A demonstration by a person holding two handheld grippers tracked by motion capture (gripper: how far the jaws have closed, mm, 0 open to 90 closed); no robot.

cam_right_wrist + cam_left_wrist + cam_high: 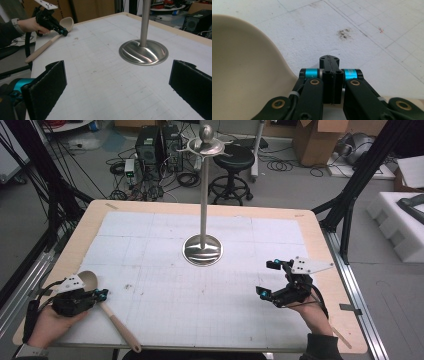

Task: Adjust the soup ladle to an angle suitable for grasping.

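In the high view, the left hand-held gripper (pixel 103 294) hovered over the wooden spoon (pixel 107 309) lying at the surface's (pixel 150 215) near-left corner. In the left gripper view, its jaws were pressed together, empty. In the right gripper view, the right hand-held gripper (pixel 117 87) gaped wide, empty, facing the metal stand (pixel 143 51).

Black jaws wide apart; metal stand base (pixel 143 52) between (spoon (pixel 50 40) far left).

A steel stand (pixel 202 249) rises mid-table (pixel 310 227) — stool (pixel 233 159) and boxes (pixel 316 140) behind.
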